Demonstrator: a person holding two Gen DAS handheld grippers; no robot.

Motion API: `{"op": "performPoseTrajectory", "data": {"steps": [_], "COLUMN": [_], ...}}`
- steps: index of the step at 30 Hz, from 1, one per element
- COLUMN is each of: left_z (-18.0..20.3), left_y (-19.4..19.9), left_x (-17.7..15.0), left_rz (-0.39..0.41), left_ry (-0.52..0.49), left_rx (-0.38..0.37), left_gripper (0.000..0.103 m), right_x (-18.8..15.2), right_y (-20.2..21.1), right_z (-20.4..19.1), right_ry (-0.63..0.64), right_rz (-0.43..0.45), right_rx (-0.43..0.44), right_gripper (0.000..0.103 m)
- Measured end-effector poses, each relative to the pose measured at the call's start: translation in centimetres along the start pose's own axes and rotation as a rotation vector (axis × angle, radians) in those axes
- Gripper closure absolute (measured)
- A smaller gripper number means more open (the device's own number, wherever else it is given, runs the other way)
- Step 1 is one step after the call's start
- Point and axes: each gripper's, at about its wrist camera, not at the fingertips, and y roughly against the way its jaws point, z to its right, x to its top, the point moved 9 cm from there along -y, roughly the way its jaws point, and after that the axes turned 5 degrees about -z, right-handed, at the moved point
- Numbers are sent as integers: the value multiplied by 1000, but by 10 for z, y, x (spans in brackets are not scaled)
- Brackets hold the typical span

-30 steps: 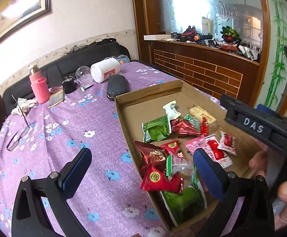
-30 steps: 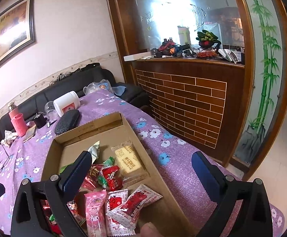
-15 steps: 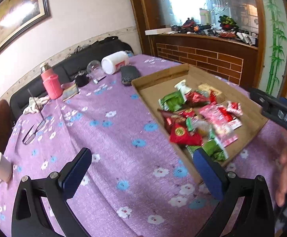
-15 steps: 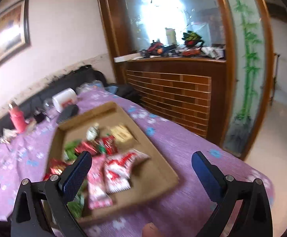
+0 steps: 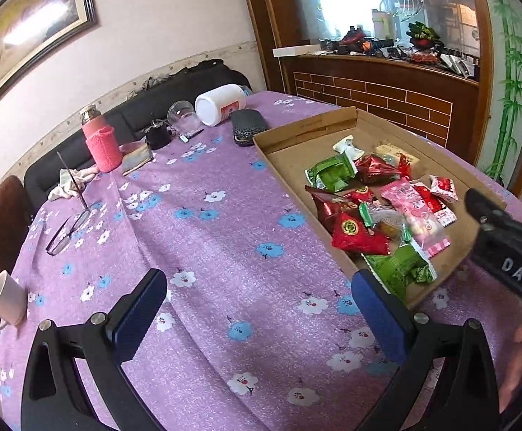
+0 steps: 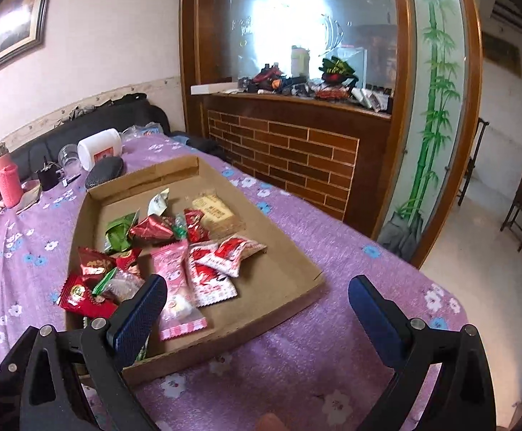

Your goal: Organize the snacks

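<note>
A shallow cardboard tray (image 5: 297, 133) (image 6: 282, 276) lies on the purple flowered tablecloth and holds several wrapped snacks: green packets (image 5: 331, 174), red packets (image 5: 358, 235) (image 6: 85, 296), pink packets (image 6: 178, 287) and a beige bar (image 6: 216, 212). My left gripper (image 5: 259, 314) hangs open above bare cloth, left of the tray's near corner, nothing between its fingers. My right gripper (image 6: 257, 310) is open over the tray's near right corner, empty. The right gripper's black body (image 5: 508, 258) shows at the right edge of the left wrist view, a hand below it.
At the table's far end stand a pink bottle (image 5: 99, 140), a white tub (image 5: 221, 104), a glass jar (image 5: 182, 116), a black case (image 5: 246, 127) and a small black cup. Glasses (image 5: 69, 228) and a mug (image 5: 8, 300) sit at left. A brick-faced counter (image 6: 297, 158) stands beyond.
Both grippers have drawn back and up from the tray, which now looks farther away. The snacks lie as before. Both stay open and empty.
</note>
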Motion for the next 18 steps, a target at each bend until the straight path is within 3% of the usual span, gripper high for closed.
{"op": "performPoseTrajectory", "data": {"steps": [18], "left_z": [-1], "left_y": [-4], "left_x": [-2], "left_rz": [-13], "left_ry": [1], "left_rx": [13], "left_gripper": [1], "right_x": [-4], "right_y": [1], "right_z": [-3], "right_ry": [2], "right_rz": [-9], "right_rx": [19], "right_gripper": [1]}}
